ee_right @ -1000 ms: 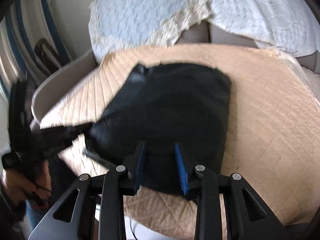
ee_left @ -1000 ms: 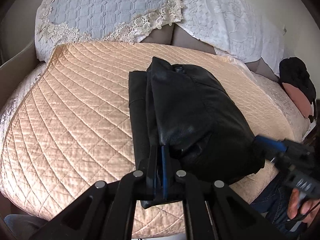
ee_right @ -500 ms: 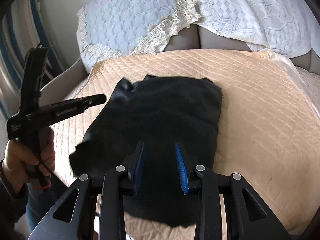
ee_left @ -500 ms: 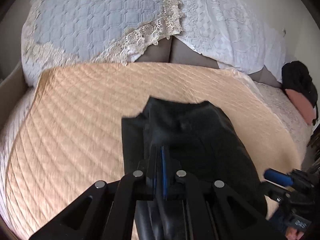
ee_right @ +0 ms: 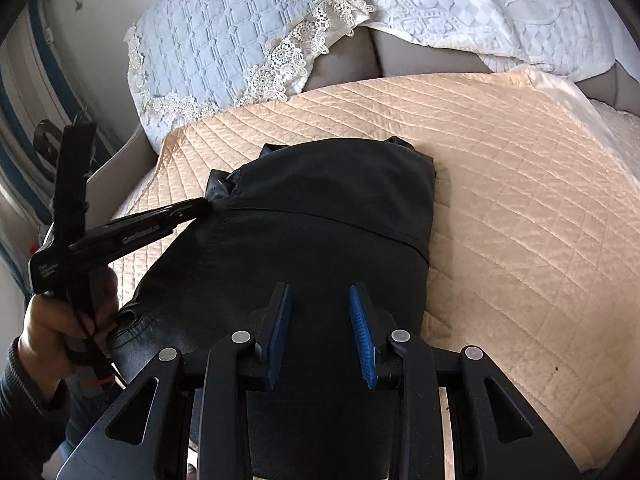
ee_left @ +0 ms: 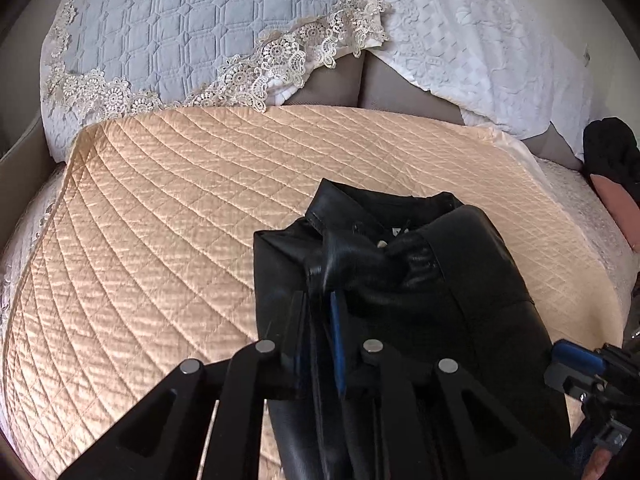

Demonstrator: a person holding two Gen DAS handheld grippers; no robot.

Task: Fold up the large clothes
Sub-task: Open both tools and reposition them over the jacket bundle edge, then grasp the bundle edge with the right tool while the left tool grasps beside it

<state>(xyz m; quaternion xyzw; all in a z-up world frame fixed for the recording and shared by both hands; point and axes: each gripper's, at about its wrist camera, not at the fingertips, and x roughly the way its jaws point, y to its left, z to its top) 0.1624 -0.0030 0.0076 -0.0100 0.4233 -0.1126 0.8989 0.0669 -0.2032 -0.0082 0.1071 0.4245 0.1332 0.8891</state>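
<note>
A black leather jacket (ee_left: pixel 420 280) lies partly folded on a peach quilted bedspread (ee_left: pixel 160 220). My left gripper (ee_left: pixel 320 304) is shut on a fold of the jacket's left edge near the collar and holds it raised over the garment. It also shows in the right wrist view (ee_right: pixel 200 210), clamped on the jacket (ee_right: pixel 320 232). My right gripper (ee_right: pixel 318 312) is open and empty, hovering above the jacket's near end. It shows at the right edge of the left wrist view (ee_left: pixel 576 360).
Two white quilted, lace-edged pillows (ee_left: pixel 192 28) lean at the head of the bed. A dark item (ee_left: pixel 608 152) lies at the far right on the bed. The bedspread (ee_right: pixel 520 220) is bare on both sides of the jacket.
My left gripper has carried the jacket's edge from the near end forward over the garment toward the collar. My right gripper has stayed open and shifted little.
</note>
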